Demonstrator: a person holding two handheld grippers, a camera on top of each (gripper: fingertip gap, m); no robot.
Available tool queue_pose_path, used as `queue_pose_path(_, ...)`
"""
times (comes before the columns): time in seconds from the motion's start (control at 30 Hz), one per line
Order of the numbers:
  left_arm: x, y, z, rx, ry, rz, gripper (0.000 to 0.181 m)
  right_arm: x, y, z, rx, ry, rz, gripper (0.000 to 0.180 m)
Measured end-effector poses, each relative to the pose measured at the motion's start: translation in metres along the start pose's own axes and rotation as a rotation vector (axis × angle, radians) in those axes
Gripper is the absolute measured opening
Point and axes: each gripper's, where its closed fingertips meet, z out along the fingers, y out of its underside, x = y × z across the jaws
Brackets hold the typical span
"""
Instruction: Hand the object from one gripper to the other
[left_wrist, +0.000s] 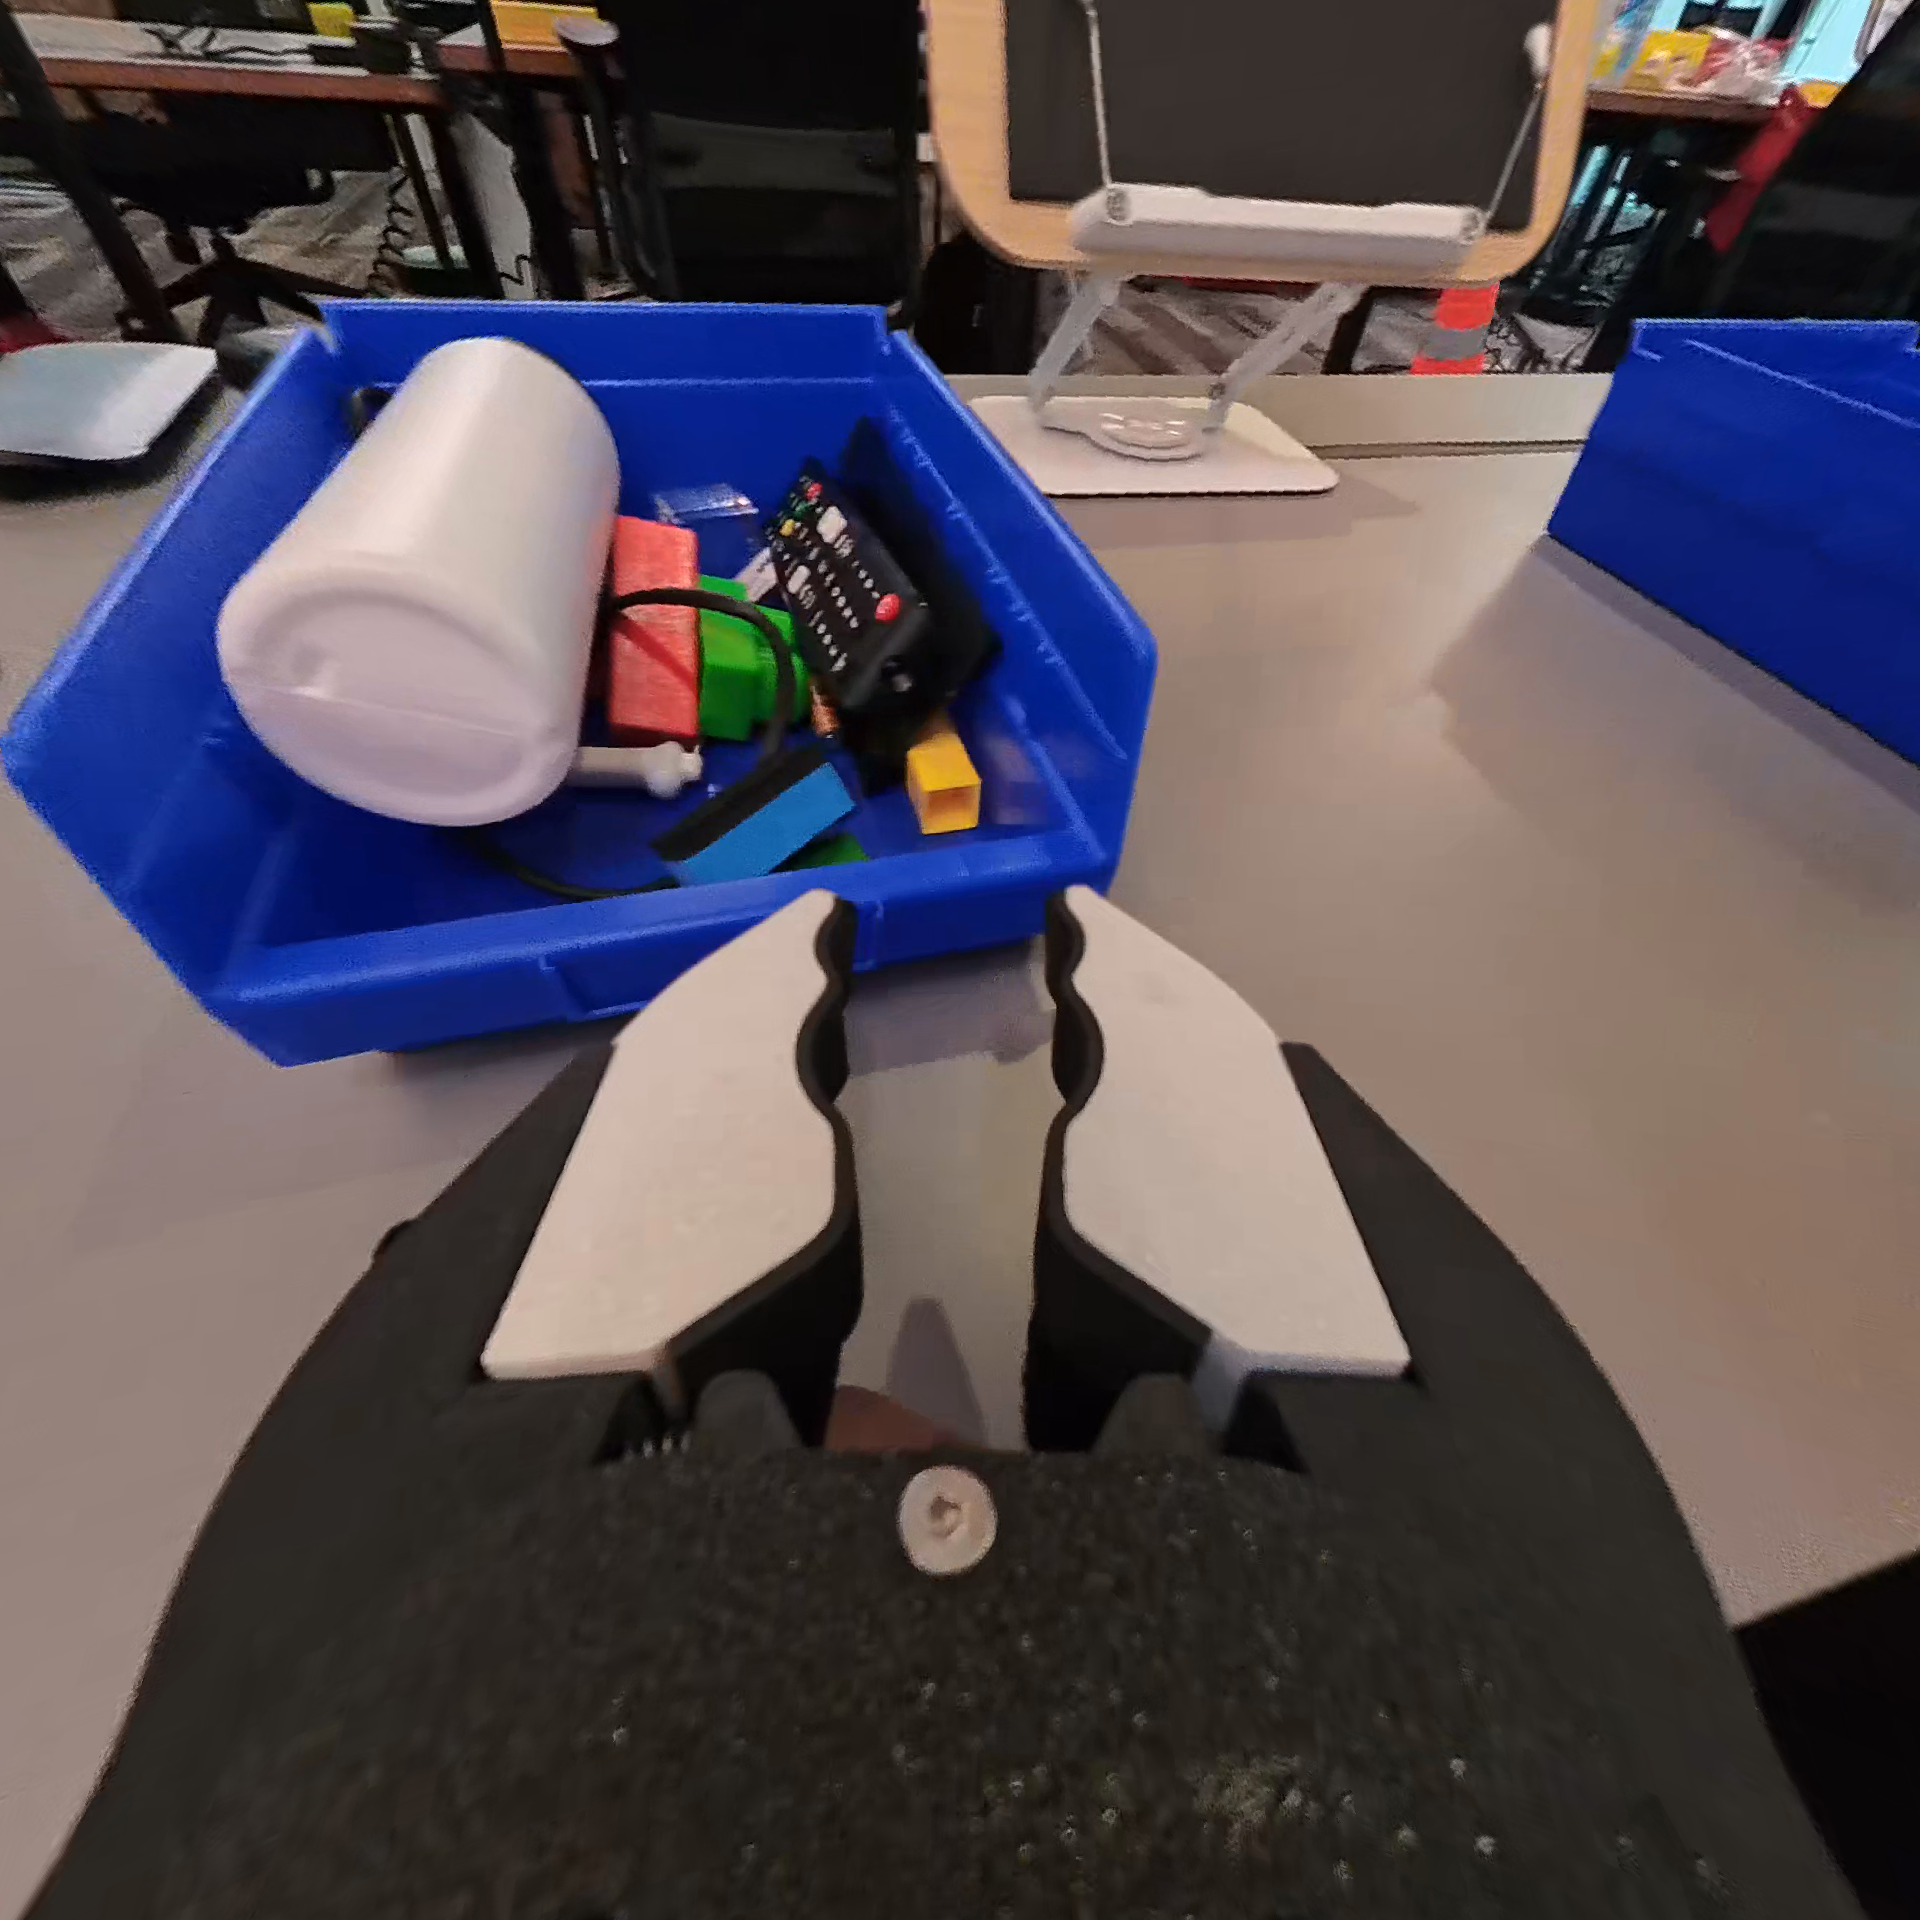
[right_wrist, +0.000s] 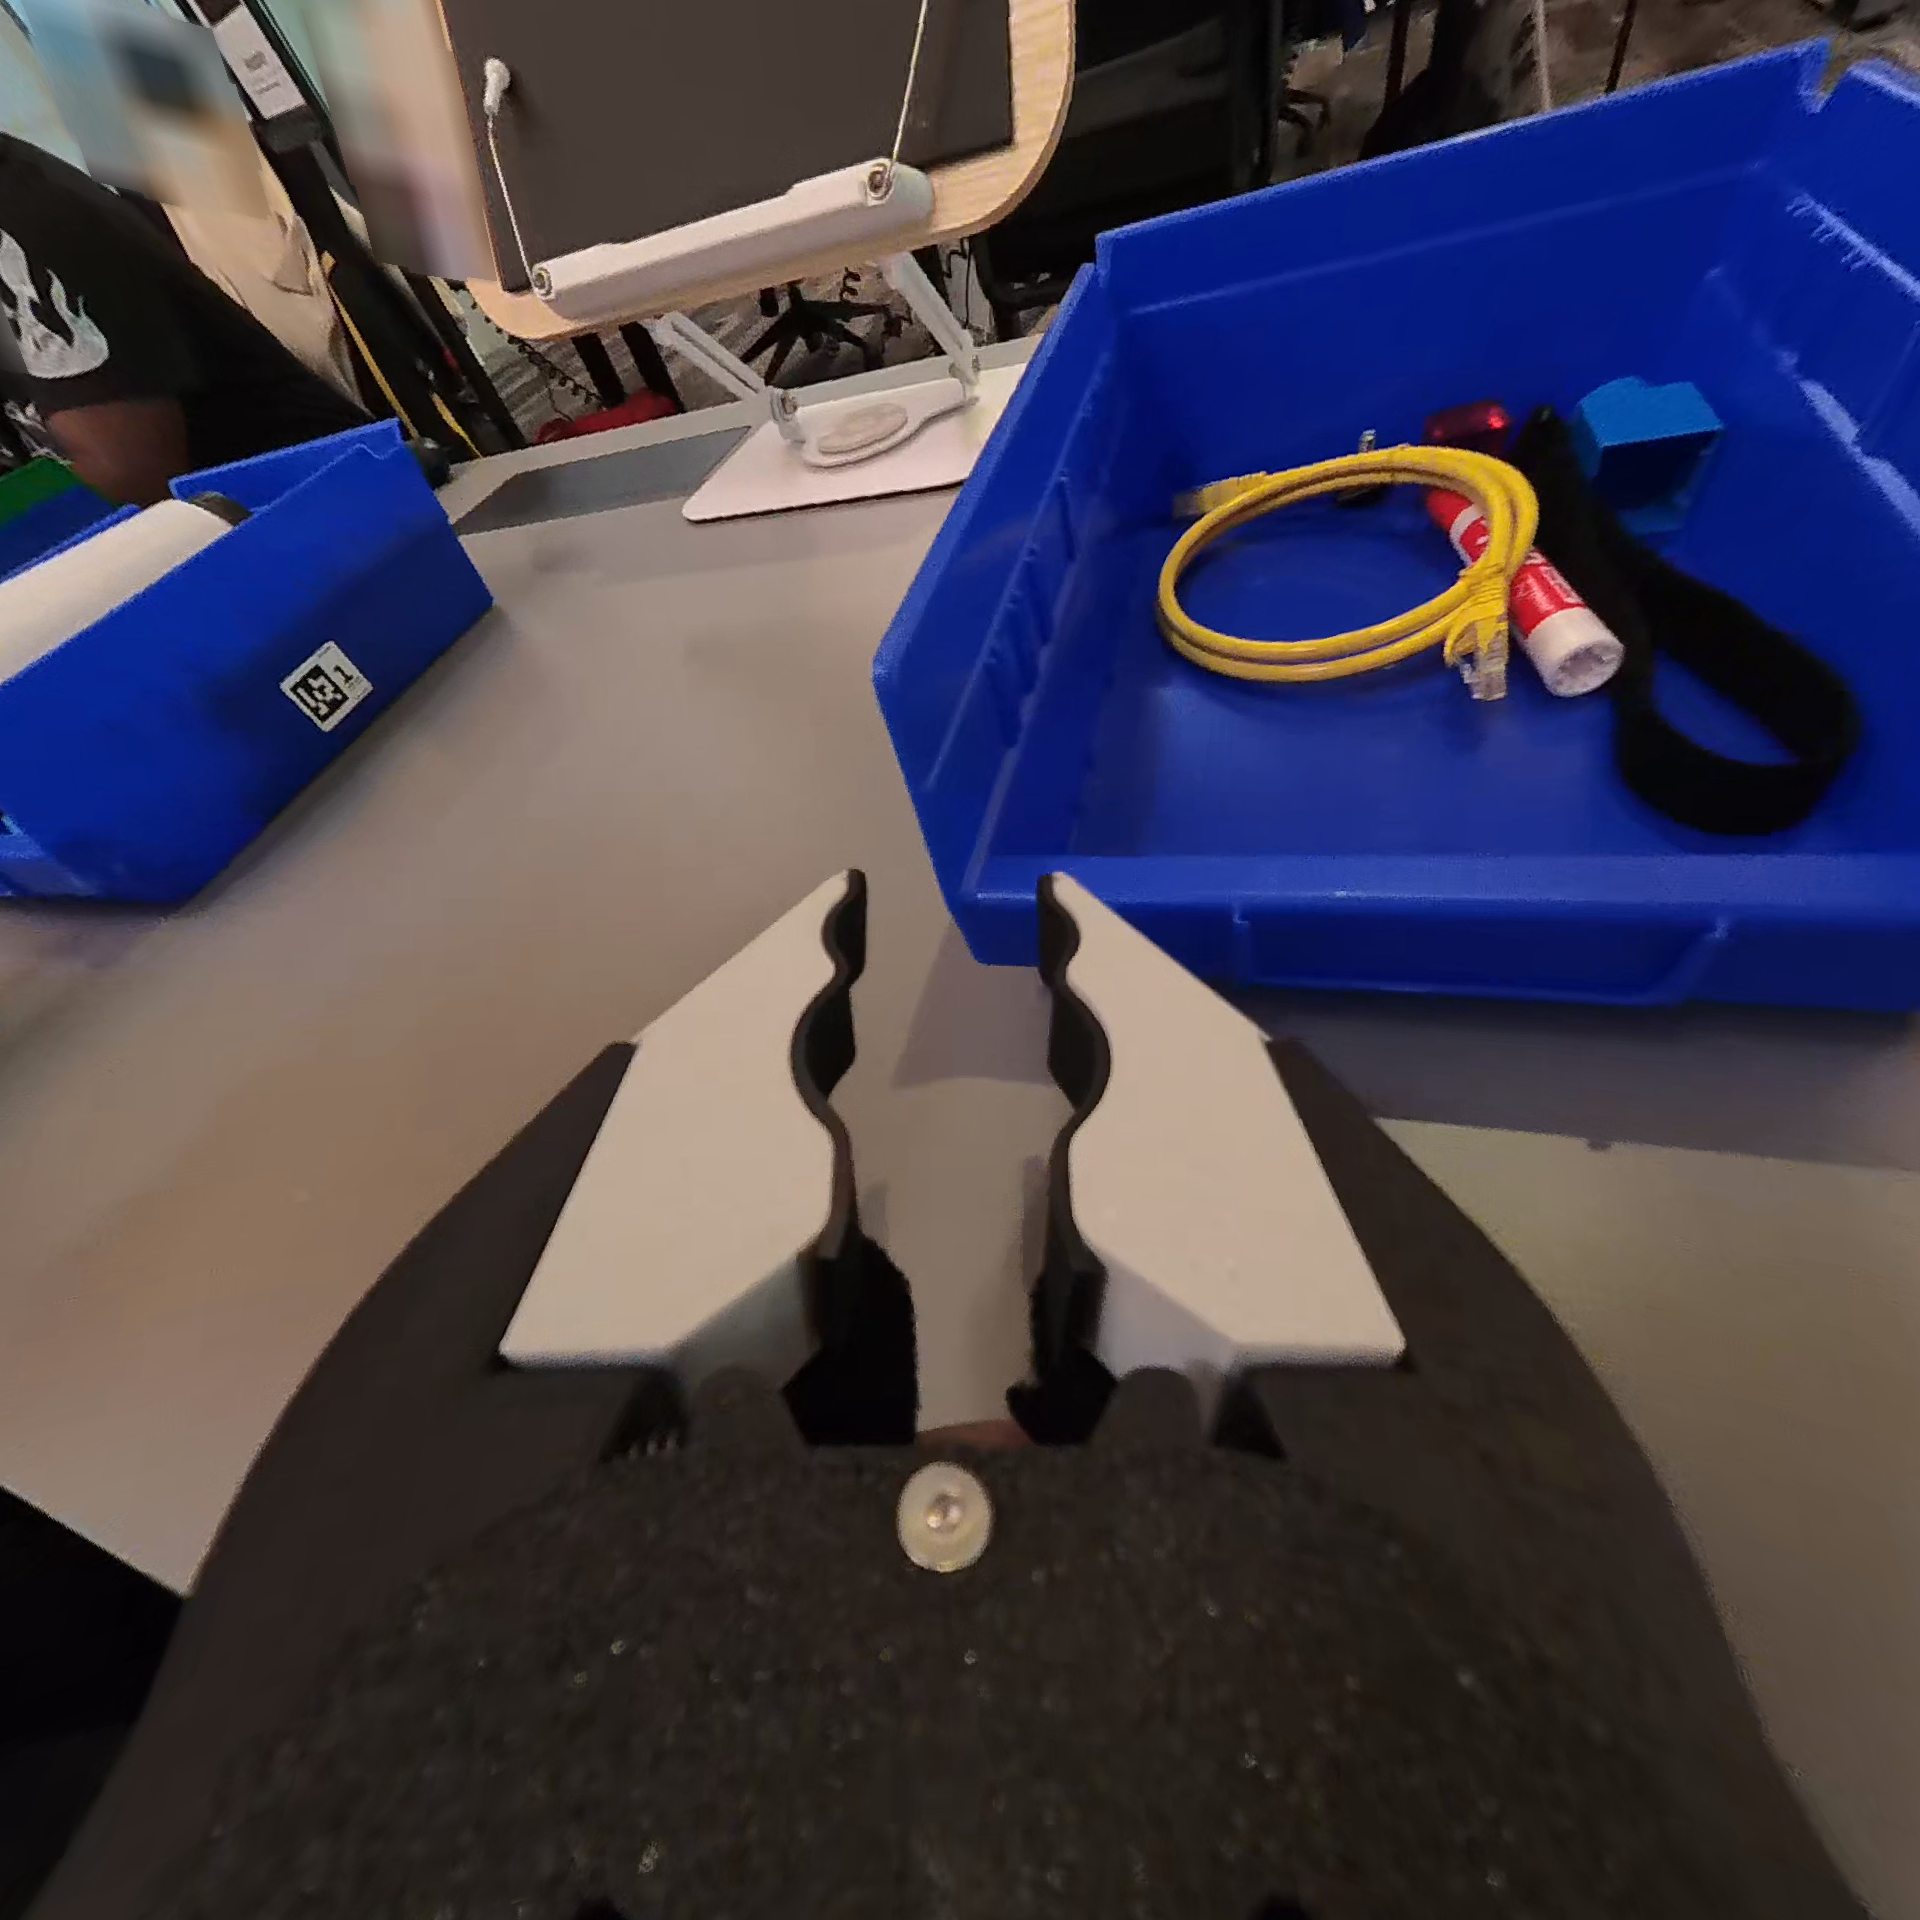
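Note:
My left gripper (left_wrist: 948, 914) is open and empty, just in front of a blue bin (left_wrist: 623, 987) on the grey table. That bin holds a big white cylinder (left_wrist: 416, 592), a red block (left_wrist: 652, 634), a green block (left_wrist: 740, 665), a black remote (left_wrist: 847, 592), a yellow block (left_wrist: 943, 790), a blue block (left_wrist: 769, 826) and a black cable. My right gripper (right_wrist: 951, 894) is open and empty, at the near left corner of a second blue bin (right_wrist: 1455, 925). This one holds a coiled yellow cable (right_wrist: 1340, 561), a red-and-white glue stick (right_wrist: 1538, 603), a black strap (right_wrist: 1714, 707) and a blue block (right_wrist: 1642, 436).
A white stand with a wood-framed dark panel (left_wrist: 1247, 208) sits at the table's back edge. The first bin shows at left in the right wrist view (right_wrist: 208, 675); the second bin's wall shows at right in the left wrist view (left_wrist: 1766, 520). A person (right_wrist: 125, 343) sits beyond the table. The grippers' ends are close to 45 cm from one another.

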Motion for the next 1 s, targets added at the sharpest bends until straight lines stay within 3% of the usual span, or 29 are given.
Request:
queue_pose_path(0.17,0.000,0.005,0.006,-0.028,0.056,-0.066,0.035,-0.006,0.002,0.002,-0.006,-0.007,-0.042,0.032)
queue_pose_path(0.33,0.042,0.007,0.004,-0.123,0.326,-0.014,0.037,-0.007,0.003,0.007,-0.011,-0.020,-0.033,0.031)
queue_pose_path(0.6,0.026,-0.030,0.003,-0.129,0.425,-0.004,0.032,-0.007,0.008,0.017,-0.037,-0.065,0.061,0.032)
queue_pose_path(0.7,0.001,-0.036,0.020,-0.245,0.380,0.152,0.034,-0.008,0.008,0.018,-0.039,-0.072,0.063,0.032)
queue_pose_path(0.87,-0.037,-0.041,0.059,-0.455,0.320,0.618,0.040,-0.013,0.009,0.021,-0.045,-0.089,0.064,0.032)
queue_pose_path(1.0,-0.049,-0.040,0.094,-0.625,0.396,0.921,0.034,-0.018,0.010,0.023,-0.053,-0.106,0.070,0.032)
